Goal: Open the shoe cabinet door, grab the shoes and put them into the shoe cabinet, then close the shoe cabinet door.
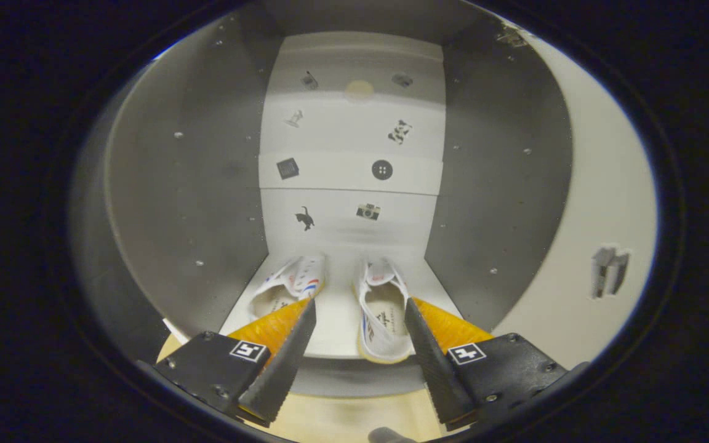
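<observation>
Inside, the shoe cabinet stands open with both shoes on its bottom shelf, the left shoe and right shoe side by side, toes toward the far back panel. Nearer, the gripper hangs with its jaws apart, gripping nothing, the right one overlapping the right shoe's edge, and the open door stands off to the right.

White cabinet shelf with two white shoes side by side.
</observation>
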`<action>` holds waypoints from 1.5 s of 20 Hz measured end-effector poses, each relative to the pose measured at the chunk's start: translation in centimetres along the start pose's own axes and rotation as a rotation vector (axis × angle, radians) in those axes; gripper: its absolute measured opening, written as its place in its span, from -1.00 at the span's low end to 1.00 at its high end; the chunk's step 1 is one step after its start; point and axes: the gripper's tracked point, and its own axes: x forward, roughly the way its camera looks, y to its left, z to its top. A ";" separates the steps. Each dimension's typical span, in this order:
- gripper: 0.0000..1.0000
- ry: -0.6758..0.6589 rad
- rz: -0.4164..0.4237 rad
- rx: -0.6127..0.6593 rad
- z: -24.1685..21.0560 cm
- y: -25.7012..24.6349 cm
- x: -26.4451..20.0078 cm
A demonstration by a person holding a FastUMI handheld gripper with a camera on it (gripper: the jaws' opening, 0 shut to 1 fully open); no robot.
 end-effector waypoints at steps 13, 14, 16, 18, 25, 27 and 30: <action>1.00 -0.111 0.124 -0.003 -8.2 -1.7 -27.9; 1.00 -0.106 0.129 -0.003 -9.1 -2.3 -29.5; 1.00 -0.112 0.123 0.001 -10.5 -4.4 -33.1; 1.00 -0.127 0.098 0.023 -10.9 -7.2 -36.1; 1.00 -0.181 -0.063 0.133 -10.9 -19.9 -43.2; 1.00 -0.192 -0.119 0.142 -10.8 -23.6 -43.7; 1.00 -0.195 -0.166 0.152 -10.4 -28.5 -42.9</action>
